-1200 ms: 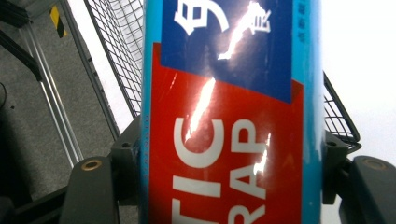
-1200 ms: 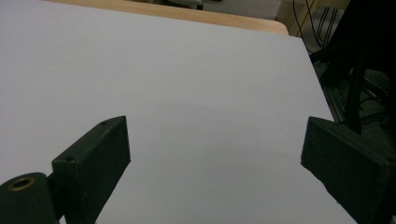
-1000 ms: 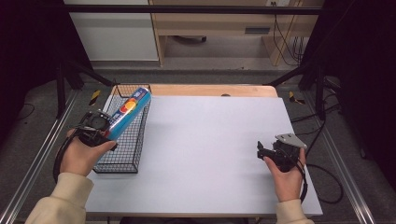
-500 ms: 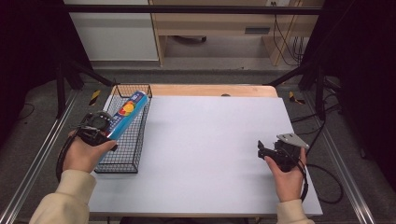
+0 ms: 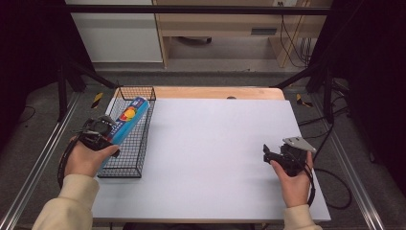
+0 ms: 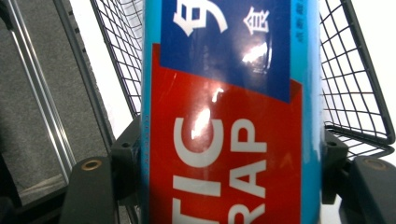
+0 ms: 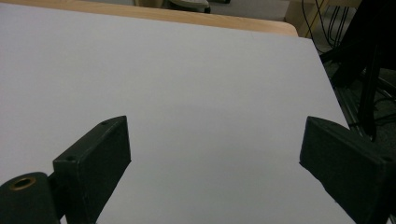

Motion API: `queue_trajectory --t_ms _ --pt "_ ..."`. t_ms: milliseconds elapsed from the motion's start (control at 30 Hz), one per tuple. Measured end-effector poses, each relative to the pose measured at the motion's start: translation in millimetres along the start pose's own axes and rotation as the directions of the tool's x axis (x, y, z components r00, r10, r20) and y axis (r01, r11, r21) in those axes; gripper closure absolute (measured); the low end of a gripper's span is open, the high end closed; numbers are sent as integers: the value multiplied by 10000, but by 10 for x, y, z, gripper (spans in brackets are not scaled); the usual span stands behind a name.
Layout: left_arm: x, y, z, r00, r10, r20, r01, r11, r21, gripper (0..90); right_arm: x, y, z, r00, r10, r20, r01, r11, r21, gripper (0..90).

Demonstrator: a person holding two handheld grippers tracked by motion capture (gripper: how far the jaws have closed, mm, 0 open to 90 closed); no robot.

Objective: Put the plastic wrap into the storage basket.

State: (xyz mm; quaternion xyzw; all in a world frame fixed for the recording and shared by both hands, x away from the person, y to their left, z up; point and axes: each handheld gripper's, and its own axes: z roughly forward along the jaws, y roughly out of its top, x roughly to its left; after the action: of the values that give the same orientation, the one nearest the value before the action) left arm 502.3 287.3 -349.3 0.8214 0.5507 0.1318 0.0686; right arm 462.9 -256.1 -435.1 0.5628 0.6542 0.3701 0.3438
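Observation:
A long blue box of plastic wrap, with a red and dark blue label, lies slanted over the black wire basket at the table's left edge. Its far end points toward the basket's back rim. My left gripper is shut on the box's near end. In the left gripper view the box runs up between both jaws, with the basket's mesh behind it. My right gripper hovers low over the right side of the table. It is open, with bare tabletop between its jaws.
The white tabletop spans the middle between both hands, with a wooden strip along its far edge. Metal rails run along the left side, and a black cable trails off the right edge.
The left gripper has drawn the box slightly down and toward the person, over the basket. The right gripper has stayed put.

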Motion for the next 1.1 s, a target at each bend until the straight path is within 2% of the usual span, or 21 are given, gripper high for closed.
queue_trajectory --t_ms 467,500,533,600,633,700,1100 --pt "11 33 77 9991 -426 56 423 9981 443 316 17 -6 7 9998 91 -166 -90 9999 73 89" --pt "32 47 87 9997 -202 -133 207 9991 365 316 21 -7 11 9998 102 -197 -101 9999 73 89" --pt "31 54 88 9993 -291 -218 301 9985 460 316 20 -9 15 9998 70 -210 -69 9999 78 89" --pt "23 70 102 9990 -437 -92 441 9975 554 316 12 -13 17 9997 86 -233 -84 9999 79 89" --pt "33 81 102 9991 -272 -318 290 9979 587 316 7 -14 16 9997 107 -224 -106 9999 84 89" --pt "35 98 107 9989 -150 -434 178 9978 646 316 -4 -14 12 9996 137 -228 -136 9999 71 90" --pt "38 181 153 9987 -110 -495 160 9946 1023 316 21 -10 18 9995 24 -300 -21 10000 95 90"
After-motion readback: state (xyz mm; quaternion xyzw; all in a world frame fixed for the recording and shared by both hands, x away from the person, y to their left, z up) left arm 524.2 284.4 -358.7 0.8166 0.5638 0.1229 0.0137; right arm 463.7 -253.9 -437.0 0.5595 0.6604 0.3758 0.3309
